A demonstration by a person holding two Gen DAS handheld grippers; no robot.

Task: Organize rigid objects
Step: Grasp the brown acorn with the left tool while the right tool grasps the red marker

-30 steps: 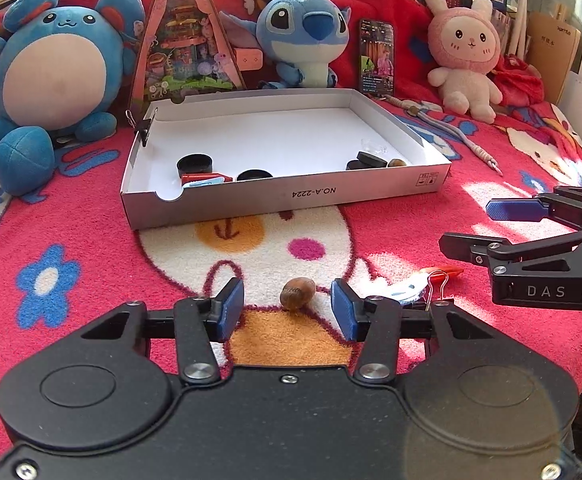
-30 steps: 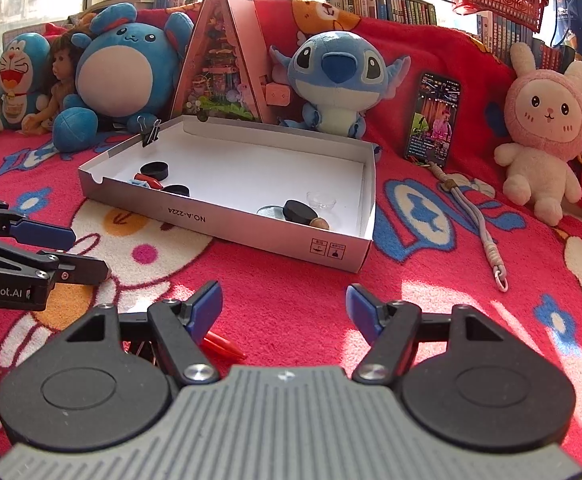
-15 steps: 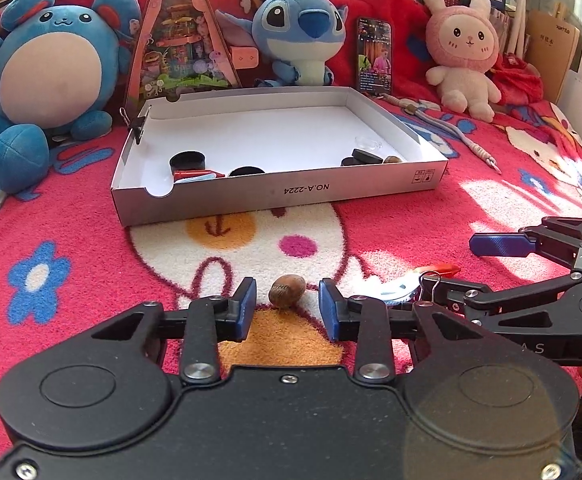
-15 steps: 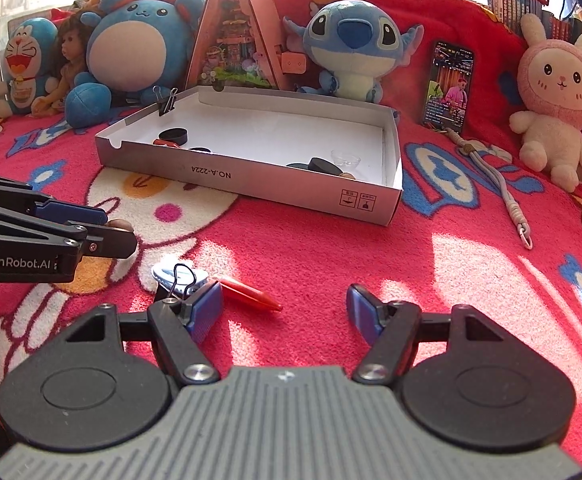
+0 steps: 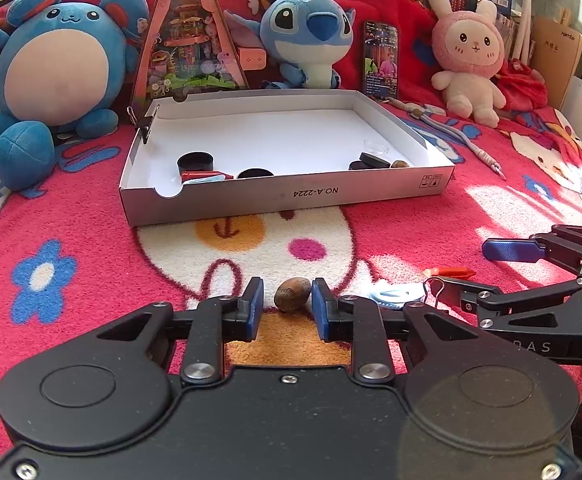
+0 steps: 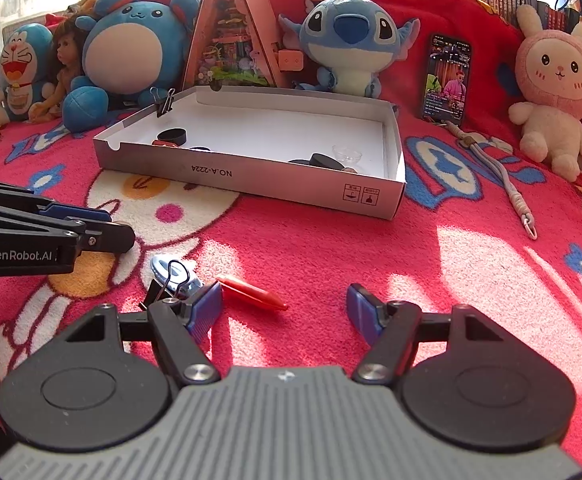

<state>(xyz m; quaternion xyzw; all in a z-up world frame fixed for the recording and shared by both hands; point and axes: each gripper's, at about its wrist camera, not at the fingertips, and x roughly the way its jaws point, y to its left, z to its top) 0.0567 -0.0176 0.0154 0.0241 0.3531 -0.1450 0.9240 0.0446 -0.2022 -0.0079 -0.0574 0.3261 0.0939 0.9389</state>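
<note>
A brown nut (image 5: 292, 299) lies on the blanket between the blue pads of my left gripper (image 5: 287, 306); the jaws stand narrowly apart around it, the right pad close, with a gap on the left. My right gripper (image 6: 285, 312) is open and empty, low over the blanket, with a red pen cap (image 6: 253, 291) between its fingers. A black binder clip (image 6: 165, 286) and a blue-white disc (image 6: 173, 272) lie by its left finger. The white cardboard box (image 5: 291, 196) holds black lids, a red piece, a clear dish and another nut.
Plush toys line the back: a blue round one (image 5: 57, 72), Stitch (image 5: 309, 36), a pink bunny (image 5: 469, 56). A triangular toy box (image 5: 189, 36) and a phone (image 5: 381, 58) stand behind the box. A grey lanyard (image 6: 503, 176) lies at the right.
My left gripper has narrowed its jaws around the nut. My right gripper has moved forward and down, bringing the clip and the red pen cap between and beside its fingers.
</note>
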